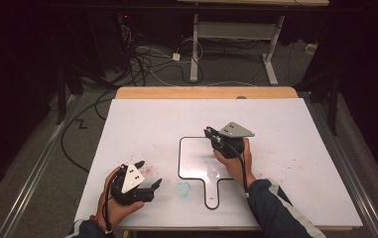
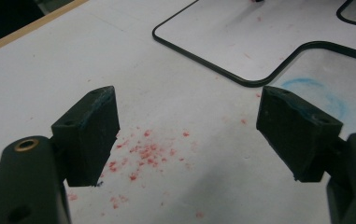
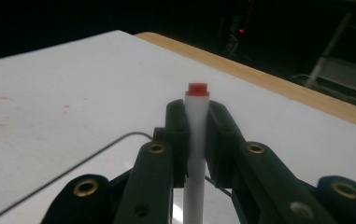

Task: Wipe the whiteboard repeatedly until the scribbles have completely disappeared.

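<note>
Right gripper view: a white marker (image 3: 195, 140) with a red end is seen pinched upright between the two black jaws of the right gripper (image 3: 196, 114), the pads pressed flat against its barrel. In the high view the right gripper (image 1: 211, 133) is held over the small whiteboard (image 1: 191, 158), a white panel with a dark rim and a short handle, which lies on the large white sheet (image 1: 295, 163) covering the table. The marker's writing tip is hidden below the jaws, so it cannot be told whether it touches the board.

The left gripper (image 1: 151, 174) is rested near the sheet's front edge, well apart from the board, and in the left gripper view its jaws are spread wide with nothing between them. Red specks (image 2: 143, 154) are scattered on the sheet beneath them, and a faint blue smudge (image 2: 313, 93) is seen just beside the board's rim.

Several risks are judged from this. The board is not held down, so it could be pushed across the sheet if the marker is pressed or dragged hard. The round barrel could be twisted or slid within the flat pads under side load. A stroke carried past the rim would probably mark the sheet, as the red specks suggest.
</note>
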`<state>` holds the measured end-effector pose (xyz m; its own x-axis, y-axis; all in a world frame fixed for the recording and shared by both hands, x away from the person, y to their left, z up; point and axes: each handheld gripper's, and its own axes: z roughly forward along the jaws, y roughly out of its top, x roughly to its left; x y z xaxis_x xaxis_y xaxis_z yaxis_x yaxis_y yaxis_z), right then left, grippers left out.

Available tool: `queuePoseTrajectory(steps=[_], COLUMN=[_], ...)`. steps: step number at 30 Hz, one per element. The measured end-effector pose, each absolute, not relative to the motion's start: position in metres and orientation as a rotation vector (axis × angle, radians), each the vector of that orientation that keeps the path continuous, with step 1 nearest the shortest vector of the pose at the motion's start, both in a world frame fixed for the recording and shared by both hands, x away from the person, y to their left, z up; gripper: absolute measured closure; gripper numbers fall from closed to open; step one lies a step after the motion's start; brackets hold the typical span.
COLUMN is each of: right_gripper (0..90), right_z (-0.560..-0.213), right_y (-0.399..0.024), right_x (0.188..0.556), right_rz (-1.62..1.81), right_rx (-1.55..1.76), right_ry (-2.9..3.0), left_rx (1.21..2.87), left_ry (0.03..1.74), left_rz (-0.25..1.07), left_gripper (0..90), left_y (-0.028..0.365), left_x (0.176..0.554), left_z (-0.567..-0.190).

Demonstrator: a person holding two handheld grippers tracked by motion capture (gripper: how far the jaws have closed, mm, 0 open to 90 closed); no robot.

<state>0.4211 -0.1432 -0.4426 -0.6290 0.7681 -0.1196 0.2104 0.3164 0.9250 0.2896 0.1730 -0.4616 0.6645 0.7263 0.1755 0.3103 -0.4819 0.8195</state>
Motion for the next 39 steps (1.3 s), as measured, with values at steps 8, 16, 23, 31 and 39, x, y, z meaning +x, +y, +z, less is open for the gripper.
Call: queuePoseTrajectory(steps=[8,16,23,31,39], right_gripper=[81.2,81.3,81.2,81.2,81.2], right_z=[-0.444,-0.445,-0.448,-0.450,-0.448], right_y=[-0.140,-0.125,-0.122,-0.112,-0.148], right_x=[0.428,0.425,0.420,0.407,0.426], right_rz=[1.329,1.346,1.374,1.453,1.316], right_rx=[0.866,0.840,0.865,0.816,0.882], right_ry=[2.022,2.050,2.070,2.127,2.020], left_rx=[2.075,2.075,2.075,2.081,2.088], left_ry=[0.797,0.797,0.795,0.793,0.791], left_rz=[0.657,0.652,0.655,0.653,0.651], left_gripper=[20.0,20.0,20.0,19.9,20.0], left_y=[0.171,0.172,0.172,0.171,0.172], left_x=[0.290,0.290,0.289,0.289,0.289], left_z=[-0.462,-0.462,-0.462,-0.462,-0.462])
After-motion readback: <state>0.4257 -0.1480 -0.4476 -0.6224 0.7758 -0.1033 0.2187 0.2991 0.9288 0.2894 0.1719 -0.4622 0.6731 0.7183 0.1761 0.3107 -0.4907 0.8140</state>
